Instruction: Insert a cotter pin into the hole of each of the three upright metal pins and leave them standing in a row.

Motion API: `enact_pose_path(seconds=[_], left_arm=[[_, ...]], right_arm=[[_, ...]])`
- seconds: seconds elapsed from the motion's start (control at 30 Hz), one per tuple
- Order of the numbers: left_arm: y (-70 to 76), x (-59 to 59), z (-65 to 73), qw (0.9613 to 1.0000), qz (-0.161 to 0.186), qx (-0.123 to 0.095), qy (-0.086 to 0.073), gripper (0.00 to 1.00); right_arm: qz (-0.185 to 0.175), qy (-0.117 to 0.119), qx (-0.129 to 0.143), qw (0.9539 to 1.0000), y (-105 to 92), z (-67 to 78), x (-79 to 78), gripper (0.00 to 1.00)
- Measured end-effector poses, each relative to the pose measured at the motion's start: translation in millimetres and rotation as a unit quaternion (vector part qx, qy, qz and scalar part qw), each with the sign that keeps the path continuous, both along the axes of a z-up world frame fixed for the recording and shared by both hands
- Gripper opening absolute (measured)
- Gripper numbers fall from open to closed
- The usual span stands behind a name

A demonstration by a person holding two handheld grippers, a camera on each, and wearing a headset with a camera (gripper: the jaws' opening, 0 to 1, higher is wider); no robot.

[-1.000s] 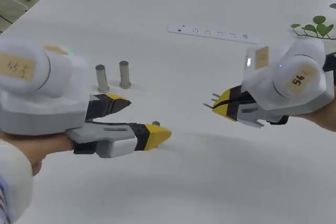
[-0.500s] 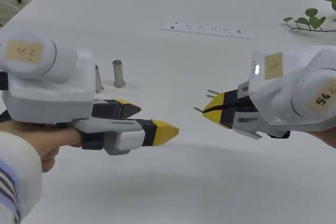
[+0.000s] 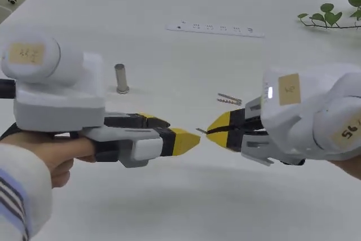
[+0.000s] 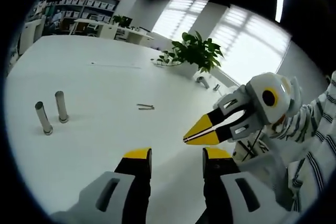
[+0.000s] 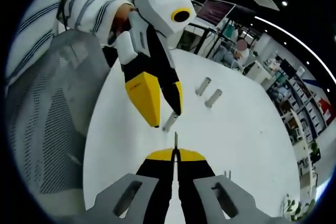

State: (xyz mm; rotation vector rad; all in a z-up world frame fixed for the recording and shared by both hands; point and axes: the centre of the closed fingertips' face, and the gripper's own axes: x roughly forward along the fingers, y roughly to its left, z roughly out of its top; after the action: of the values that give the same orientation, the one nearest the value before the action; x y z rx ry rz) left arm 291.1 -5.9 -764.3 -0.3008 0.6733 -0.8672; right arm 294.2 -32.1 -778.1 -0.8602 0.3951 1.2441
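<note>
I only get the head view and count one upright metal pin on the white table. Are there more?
Observer: Yes. The left gripper view shows two: one metal pin and a second metal pin standing beside it.
Operator: And the third?
Observer: The right gripper view shows a third metal pin by the left gripper's jaw tips.
Operator: What's the right gripper pinching?
Observer: Its own view shows a cotter pin between shut jaws.

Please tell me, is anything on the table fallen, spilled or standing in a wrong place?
Nothing is fallen or damaged. One metal pin stands alone near the left gripper, apart from the two other upright pins, so the three do not form a row. Spare cotter pins lie loose on the table.
</note>
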Motion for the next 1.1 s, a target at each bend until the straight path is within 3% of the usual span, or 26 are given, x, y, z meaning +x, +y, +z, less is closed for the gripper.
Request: enact_pose_path(seconds=[0.23,0.5,1.1], left_arm=[[-9.5,-6.4,0.5,0.9993,-0.013,-0.025,0.026,0.27],[-17.0,-11.1,4.3,0.9981,-0.026,-0.046,0.032,0.1],[-17.1,-11.5,0.5,0.9971,-0.02,-0.052,0.052,0.04]], right_arm=[[0.01,-0.003,-0.001,0.9999,2.2,0.7,-6.4,0.01],[0.015,-0.007,0.001,0.9999,4.2,1.9,-9.9,0.01],[0.036,-0.008,0.001,0.9993,8.9,6.1,-14.7,0.01]])
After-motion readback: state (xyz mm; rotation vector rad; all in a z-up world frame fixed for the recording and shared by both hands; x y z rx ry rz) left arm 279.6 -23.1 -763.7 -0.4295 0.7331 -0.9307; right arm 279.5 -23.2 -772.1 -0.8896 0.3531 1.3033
